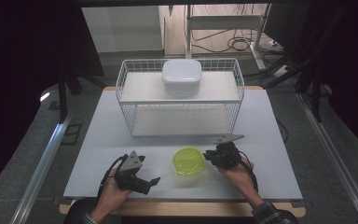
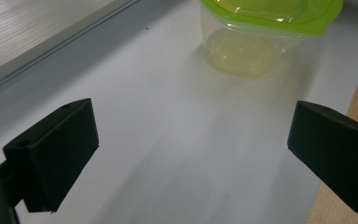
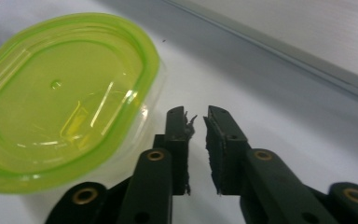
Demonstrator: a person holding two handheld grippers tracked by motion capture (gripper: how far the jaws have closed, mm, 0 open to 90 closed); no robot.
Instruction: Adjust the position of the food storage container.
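Item: one clear plastic container with a lime-green lid (image 1: pixel 188 161), round-cornered, lid fitted on top; set upright on the white tabletop (image 1: pixel 98 140) near its front edge, between the two grippers, in front of the wire basket. In the left gripper view the container (image 2: pixel 265 32) is seen ahead and well apart from the jaws, its clear body resting on the tabletop (image 2: pixel 168 140). In the right gripper view the container (image 3: pixel 65 98) lies just beside the jaws, to their left, and no contact with the lid is shown. Item: left gripper (image 1: pixel 150 181), held in the person's left hand (image 1: pixel 112 196) at the front left of the table; its jaws are spread wide with nothing between them, bare tabletop being seen in the gap (image 2: pixel 191 144). Item: right gripper (image 1: pixel 206 155), held in the person's right hand (image 1: pixel 237 175), placed at the container's right side; its jaws (image 3: pixel 196 128) are parted by a narrow slit only, nothing is gripped, and frayed padding is seen on the inner faces. Item: white wire basket (image 1: pixel 130 100), placed at the middle of the table behind the container, with an upper shelf. Item: white lidded box (image 1: pixel 182 77), resting on that upper shelf, well apart from both grippers.
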